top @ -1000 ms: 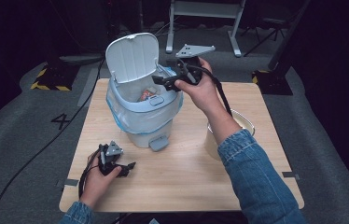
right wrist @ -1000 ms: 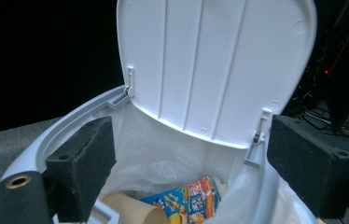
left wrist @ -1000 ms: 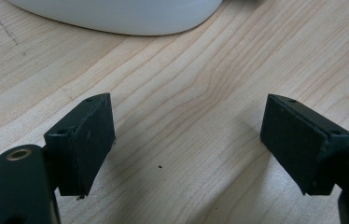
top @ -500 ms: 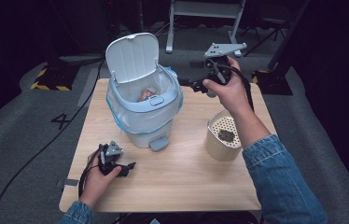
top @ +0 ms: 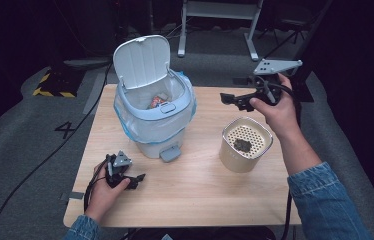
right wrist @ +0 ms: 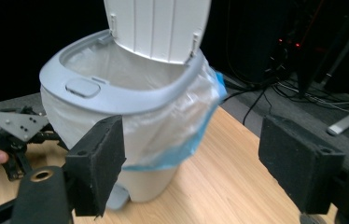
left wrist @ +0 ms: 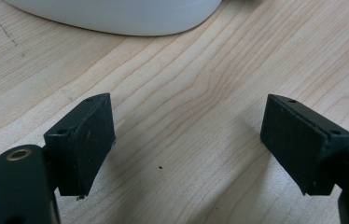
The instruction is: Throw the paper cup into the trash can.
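Note:
A white pedal bin [top: 151, 125] with a clear bag liner stands on the wooden table [top: 200, 200], its lid [top: 141, 61] up. An orange wrapper [top: 157, 101] lies inside. My right gripper [top: 228, 99] hovers to the right of the bin, pointing at it; its jaws have just been closing, and nothing is between them. In the right gripper view the bin [right wrist: 130, 93] lies ahead of the right gripper [right wrist: 196, 163]. My left gripper [top: 137, 178] rests open on the table in front of the bin, and in the left gripper view it [left wrist: 186, 140] has bare wood between its jaws.
A beige cylinder [top: 245, 145] with a perforated top stands right of the bin, below my right hand; a small dark scrap [top: 242, 145] lies on it. The bin's pedal [top: 170, 153] juts toward the table's front. A metal stand [top: 220, 15] is behind the table.
My right hand has drawn back from over the bin's mouth to the right, uncovering the beige cylinder. The left hand has stayed put.

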`<action>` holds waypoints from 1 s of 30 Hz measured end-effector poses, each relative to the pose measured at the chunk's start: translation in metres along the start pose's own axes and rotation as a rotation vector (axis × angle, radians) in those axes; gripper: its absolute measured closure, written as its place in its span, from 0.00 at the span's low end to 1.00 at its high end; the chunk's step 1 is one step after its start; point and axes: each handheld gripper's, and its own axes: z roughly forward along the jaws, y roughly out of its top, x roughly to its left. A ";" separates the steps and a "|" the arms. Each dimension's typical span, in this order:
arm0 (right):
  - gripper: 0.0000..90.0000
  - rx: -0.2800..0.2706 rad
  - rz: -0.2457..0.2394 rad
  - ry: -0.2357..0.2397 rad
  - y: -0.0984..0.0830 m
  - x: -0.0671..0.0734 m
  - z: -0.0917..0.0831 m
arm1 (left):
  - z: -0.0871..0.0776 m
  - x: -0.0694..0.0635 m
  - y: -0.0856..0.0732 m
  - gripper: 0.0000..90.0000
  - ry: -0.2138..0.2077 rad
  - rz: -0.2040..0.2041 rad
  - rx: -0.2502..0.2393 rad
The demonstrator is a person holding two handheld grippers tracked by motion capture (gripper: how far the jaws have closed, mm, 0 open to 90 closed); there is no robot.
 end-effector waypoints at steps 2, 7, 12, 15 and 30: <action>0.26 0.007 0.005 -0.015 -0.007 -0.002 -0.009 | 0.000 0.000 0.000 0.20 -0.002 0.002 0.002; 0.26 0.037 0.025 -0.062 -0.024 -0.009 -0.027 | 0.000 0.001 0.000 0.20 -0.005 0.004 0.001; 0.28 0.076 0.062 -0.093 -0.043 -0.013 -0.043 | 0.000 0.001 0.000 0.20 -0.005 0.004 0.001; 0.28 0.095 0.071 -0.119 -0.057 -0.016 -0.057 | 0.000 0.001 0.000 0.20 -0.005 0.004 0.001; 0.30 0.178 0.179 -0.199 -0.119 -0.025 -0.111 | 0.000 0.001 0.000 0.20 -0.005 0.003 0.001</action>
